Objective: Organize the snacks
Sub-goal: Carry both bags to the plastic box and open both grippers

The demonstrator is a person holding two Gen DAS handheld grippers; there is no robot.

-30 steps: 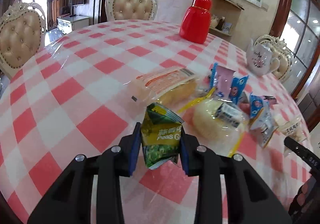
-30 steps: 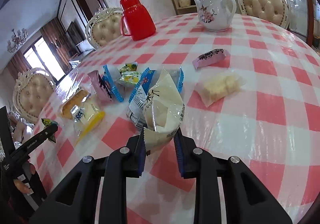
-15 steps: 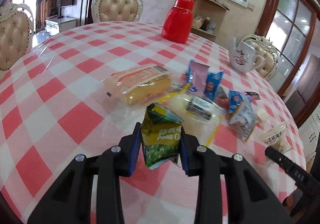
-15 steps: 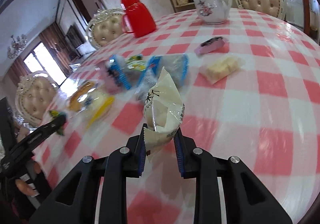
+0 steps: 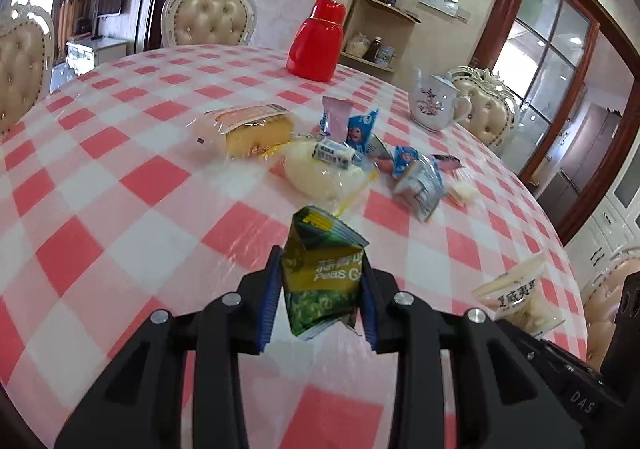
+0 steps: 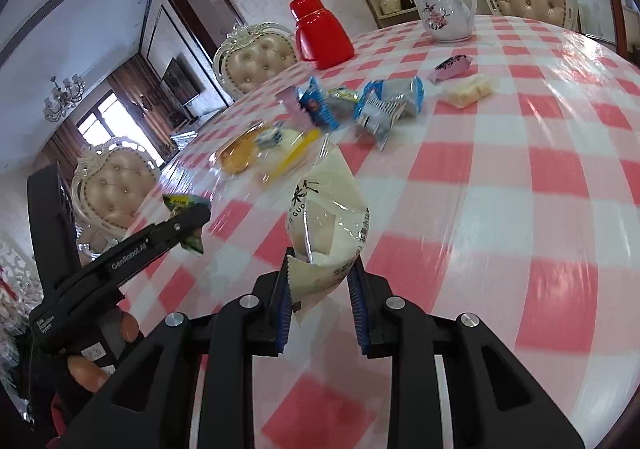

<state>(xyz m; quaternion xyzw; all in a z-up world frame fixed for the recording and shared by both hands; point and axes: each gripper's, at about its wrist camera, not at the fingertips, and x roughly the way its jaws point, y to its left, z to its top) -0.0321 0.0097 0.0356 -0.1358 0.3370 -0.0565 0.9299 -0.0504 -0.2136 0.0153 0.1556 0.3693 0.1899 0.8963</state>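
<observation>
Both hands loaded. Left gripper (image 5: pixel 320 299) clamped on a crinkled green-and-yellow foil pouch of peas (image 5: pixel 322 281), blue pads pressing both side edges, pouch upright with its long axis running up and away from the fingers, lifted clear of the pink-and-white checked plastic-covered round table (image 5: pixel 132 185). Right gripper (image 6: pixel 320 307) likewise closed on a white, partly clear plastic snack bag (image 6: pixel 326 229), pinched at its lower serrated seam, body rising above the pads, off the cloth too.

Ahead of both, well apart from the fingertips: the loose cluster of remaining snacks, among them a clear-wrapped yellow sponge cake (image 5: pixel 250 127), blue-and-white small packets (image 5: pixel 416 183), a purple wrapped sweet (image 6: pixel 450 67) and a pale wafer in clear film (image 6: pixel 468 91). Cake end of the cluster nearer the left side, sweet and wafer nearer the right. Beyond, a red plastic flask (image 5: pixel 318 43) and a white flowered teapot (image 6: pixel 446 15).

No tray or box visible, so drop-off spot unclear; probably bare cloth near the table's front edge.
</observation>
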